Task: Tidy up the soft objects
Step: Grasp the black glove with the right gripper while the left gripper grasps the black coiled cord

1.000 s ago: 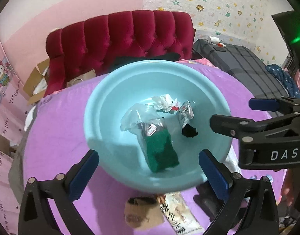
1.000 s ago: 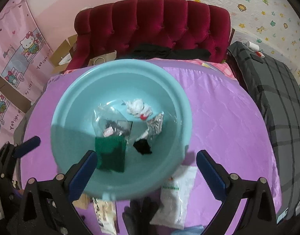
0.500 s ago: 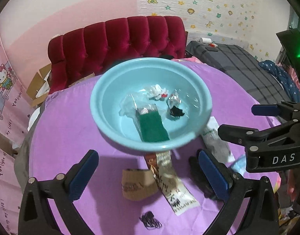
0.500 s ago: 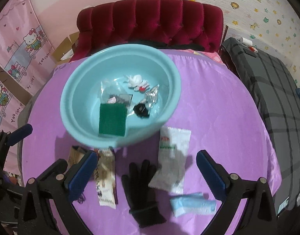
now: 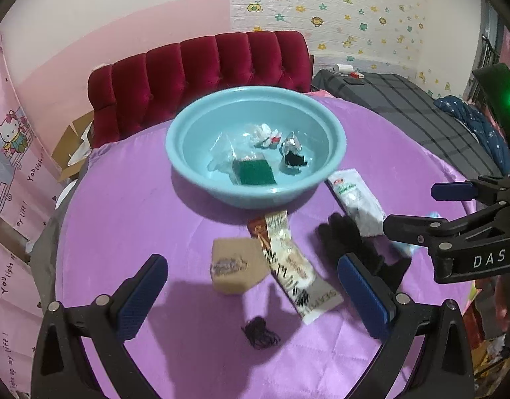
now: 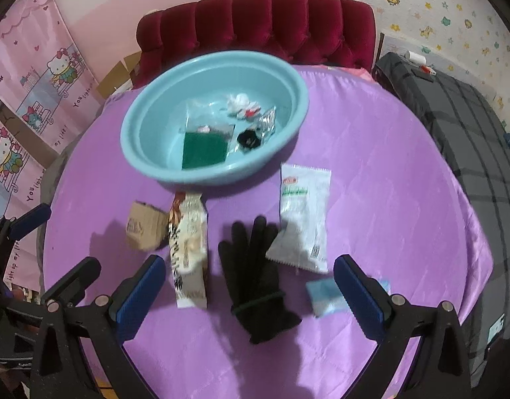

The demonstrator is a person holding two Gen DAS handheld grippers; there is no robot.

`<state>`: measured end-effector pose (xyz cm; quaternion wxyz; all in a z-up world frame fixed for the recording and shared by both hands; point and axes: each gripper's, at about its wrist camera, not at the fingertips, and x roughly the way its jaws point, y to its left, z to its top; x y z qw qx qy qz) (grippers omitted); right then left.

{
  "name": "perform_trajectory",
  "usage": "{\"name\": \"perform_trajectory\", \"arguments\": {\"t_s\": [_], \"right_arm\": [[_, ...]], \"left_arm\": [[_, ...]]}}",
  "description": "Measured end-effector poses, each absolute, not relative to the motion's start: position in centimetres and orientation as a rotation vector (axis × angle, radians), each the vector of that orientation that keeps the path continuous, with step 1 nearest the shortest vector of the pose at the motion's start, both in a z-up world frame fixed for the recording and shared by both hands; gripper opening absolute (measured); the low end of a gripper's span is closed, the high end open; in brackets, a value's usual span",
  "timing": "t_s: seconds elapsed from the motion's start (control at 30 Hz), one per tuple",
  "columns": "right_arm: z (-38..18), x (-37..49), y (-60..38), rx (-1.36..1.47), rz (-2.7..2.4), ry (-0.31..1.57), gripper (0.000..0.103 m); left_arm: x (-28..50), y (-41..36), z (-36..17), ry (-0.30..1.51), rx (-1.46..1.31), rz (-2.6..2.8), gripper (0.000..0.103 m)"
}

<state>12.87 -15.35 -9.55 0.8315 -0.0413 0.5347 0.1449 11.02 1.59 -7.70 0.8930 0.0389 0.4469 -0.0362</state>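
Both tools held above the near edge of the round table with purple cloth (image 6: 388,166), looking forward and down. Left gripper (image 5: 251,286): jaws wide apart, nothing between them. Right gripper (image 6: 250,292): jaws wide apart too, empty, with the black glove (image 6: 255,279) lying on the cloth beneath the gap.

Count on the cloth, near to far:
- one small black tangle of thread or hair tie (image 5: 259,332), seen only from the left wrist
- one black glove, fingers pointing toward the basin
- one pale blue packet (image 6: 328,296), partly behind the right finger
- one long printed snack wrapper (image 6: 188,246), one tan cardboard piece (image 6: 145,229) touching its left side
- one white pouch with green print (image 6: 303,212), just right of the glove's fingers

Beyond these, one light blue basin (image 6: 155,166) holding four items: green scouring pad (image 6: 205,149) in clear plastic, black clump (image 6: 248,139), silver foil wrapper (image 6: 268,123), white crumpled bit with red (image 6: 241,104).

Left wrist view also shows the right gripper from the side, at far right. Right wrist view catches the left gripper's blue finger tip at its left edge. Farthest: one red tufted headboard (image 6: 255,26).
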Motion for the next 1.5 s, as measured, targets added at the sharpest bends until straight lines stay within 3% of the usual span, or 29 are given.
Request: {"name": "perform_trajectory", "arguments": {"t_s": [0.63,1.27,1.43,1.5], "right_arm": [[-15.4,8.8,-15.5,-0.132,0.272,1.132,0.103],[-19.9,11.4,-15.0,-0.172,0.239,1.218,0.101],[-21.1,12.1,-14.3,-0.201,0.263,1.252,0.066],[-21.0,11.8,-13.9,-0.221,0.273,1.231,0.045]], "left_arm": [[7.1,2.8,-13.7,0.986,0.065,-0.098,0.103],[7.6,4.5,-17.0,1.064,0.019,-0.077,0.103],[7.8,4.6,-17.7,1.085,0.010,-0.067,0.103],[7.9,4.7,-17.8,1.087,0.004,-0.065,0.103]]}}
